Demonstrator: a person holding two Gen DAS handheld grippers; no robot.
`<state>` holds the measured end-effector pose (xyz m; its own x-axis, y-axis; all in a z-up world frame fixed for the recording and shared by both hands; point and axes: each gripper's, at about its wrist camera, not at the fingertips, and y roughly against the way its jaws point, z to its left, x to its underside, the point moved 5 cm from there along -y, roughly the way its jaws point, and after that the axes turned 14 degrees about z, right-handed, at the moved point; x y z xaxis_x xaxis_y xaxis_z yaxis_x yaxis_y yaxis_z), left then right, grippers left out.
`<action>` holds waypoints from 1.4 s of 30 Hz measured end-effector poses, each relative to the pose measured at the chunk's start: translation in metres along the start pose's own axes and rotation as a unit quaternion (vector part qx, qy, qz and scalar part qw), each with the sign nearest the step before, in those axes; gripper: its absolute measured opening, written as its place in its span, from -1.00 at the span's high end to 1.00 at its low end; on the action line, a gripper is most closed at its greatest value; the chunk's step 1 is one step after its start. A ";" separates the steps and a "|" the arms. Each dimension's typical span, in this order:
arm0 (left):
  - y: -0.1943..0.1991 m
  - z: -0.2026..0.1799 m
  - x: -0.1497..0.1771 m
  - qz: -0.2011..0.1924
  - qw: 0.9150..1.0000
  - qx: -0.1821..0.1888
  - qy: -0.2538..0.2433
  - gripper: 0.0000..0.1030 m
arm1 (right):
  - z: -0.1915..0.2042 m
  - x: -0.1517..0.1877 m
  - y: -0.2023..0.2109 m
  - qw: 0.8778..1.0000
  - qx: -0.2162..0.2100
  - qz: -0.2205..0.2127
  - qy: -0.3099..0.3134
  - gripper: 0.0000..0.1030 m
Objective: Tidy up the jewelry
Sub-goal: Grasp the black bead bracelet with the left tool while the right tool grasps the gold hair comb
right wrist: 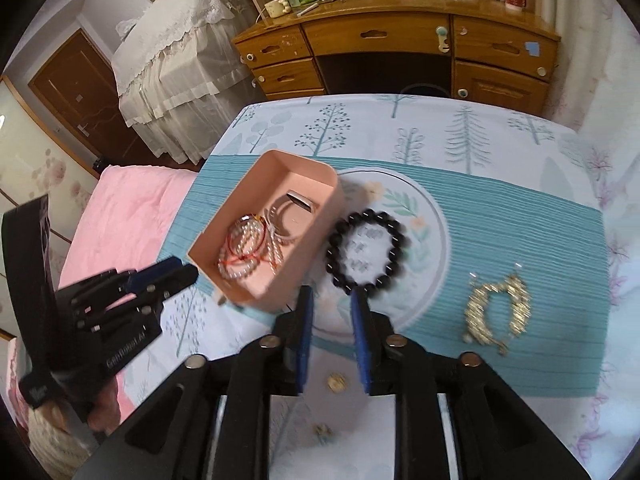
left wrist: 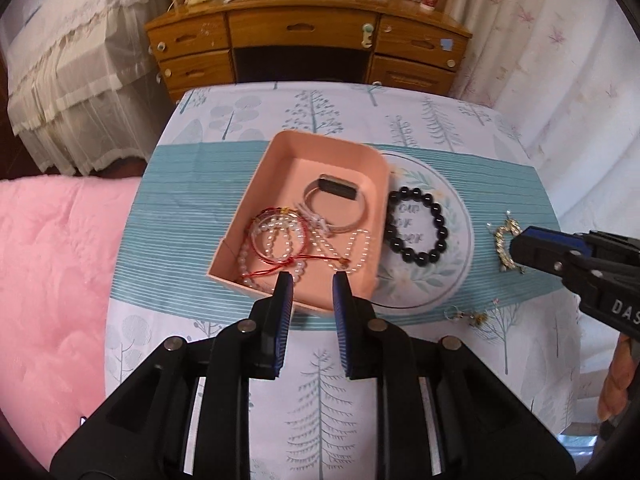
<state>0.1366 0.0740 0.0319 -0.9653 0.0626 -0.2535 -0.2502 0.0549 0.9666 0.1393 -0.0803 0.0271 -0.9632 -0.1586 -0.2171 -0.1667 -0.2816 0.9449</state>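
Observation:
A pink box (left wrist: 256,196) (right wrist: 240,220) stands on the teal mat and holds a silver bangle (left wrist: 340,208), a red cord bracelet (left wrist: 280,236) and pearl strands (left wrist: 352,252). A black bead bracelet (left wrist: 418,226) (right wrist: 366,252) lies on the mat right of the box. A gold chain piece (right wrist: 496,312) (left wrist: 504,244) lies further right. My left gripper (left wrist: 314,280) is open and empty at the box's near wall. My right gripper (right wrist: 330,296) is open and empty, just short of the black bracelet's near edge.
Small earrings lie near the table's front (left wrist: 468,316) (right wrist: 336,382). The table carries a tree-print cloth (left wrist: 320,380). A pink bed (left wrist: 52,264) lies at the left. A wooden desk (left wrist: 304,48) stands behind, with curtains at the right.

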 end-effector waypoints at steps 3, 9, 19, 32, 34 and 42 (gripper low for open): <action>0.009 -0.019 0.004 -0.002 1.000 0.005 -0.019 0.66 | -0.012 0.017 0.019 1.000 0.009 -0.011 0.001 0.46; 0.024 -0.057 0.002 -0.001 0.999 0.007 -0.048 0.66 | -0.044 0.038 0.059 0.999 0.022 -0.031 -0.014 0.41; 0.031 -0.102 -0.025 0.007 0.997 -0.002 -0.071 0.66 | -0.098 0.041 0.121 0.996 0.060 -0.060 -0.040 0.30; -0.072 -0.136 -0.048 0.090 0.993 -0.014 -0.073 0.66 | -0.165 0.030 0.039 0.998 0.051 0.027 -0.019 0.29; -0.087 -0.139 -0.051 0.100 0.992 -0.014 -0.071 0.66 | -0.160 0.026 0.023 0.998 0.057 0.037 0.003 0.29; -0.131 -0.147 -0.067 0.127 0.990 -0.008 -0.067 0.66 | -0.150 0.010 -0.017 0.991 0.075 0.061 0.094 0.29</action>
<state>0.2228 -0.0842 -0.0722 -0.9791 0.2032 -0.0032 -0.0024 0.0045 1.0000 0.1637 -0.2189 -0.0274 -0.9238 -0.3612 -0.1266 -0.0938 -0.1070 0.9898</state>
